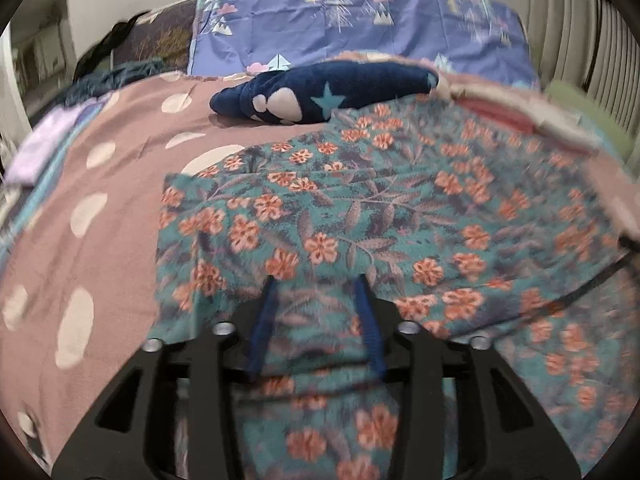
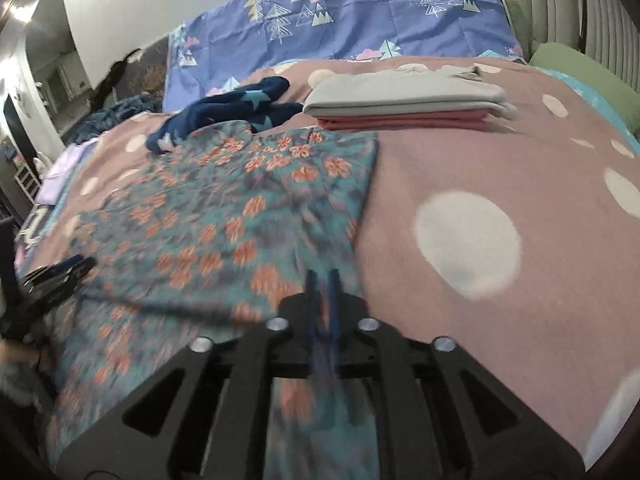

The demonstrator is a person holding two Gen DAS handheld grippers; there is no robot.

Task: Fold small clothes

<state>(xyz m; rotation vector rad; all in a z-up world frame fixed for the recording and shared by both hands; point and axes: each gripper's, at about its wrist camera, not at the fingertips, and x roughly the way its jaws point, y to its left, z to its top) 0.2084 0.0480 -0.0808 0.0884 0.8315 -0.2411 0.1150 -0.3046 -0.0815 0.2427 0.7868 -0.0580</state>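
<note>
Bed (image 2: 500,168): pink spotted cover, carrying every garment; broad bare stretch along its right side, open room for sweeping or setting down a fold; left edge crowded with pale cloth.
Pillow (image 2: 360,12): blue tree-print, propped at the head edge, closing off the far side of the working area.
Floral garment (image 1: 360,220): teal with orange flowers, spread flat across the near middle of the bed, near hem draped toward the foot edge; laid out wide, presumably to expose straight edges for folding; left edge and far left corner crisp and free, right edge running straight beside bare cover.
Folded stack (image 2: 404,104): grey piece on a pink piece, squared off toward the far right corner, just beyond the floral garment's far right corner; parked clear of the fold area, likely finished work.
Dark blue garment (image 1: 316,92): star-and-paw print, bunched at the far edge of the floral garment, touching or slightly overlapping it; probably awaiting its turn.
Left gripper (image 1: 318,280): fingers apart, over the near left part of the floral cloth, fabric showing between them, nothing clamped.
Right gripper (image 2: 322,274): fingers (image 2: 312,300) a narrow slit apart, at the near right edge of the floral cloth; grip on fabric blurred, cannot tell.
</note>
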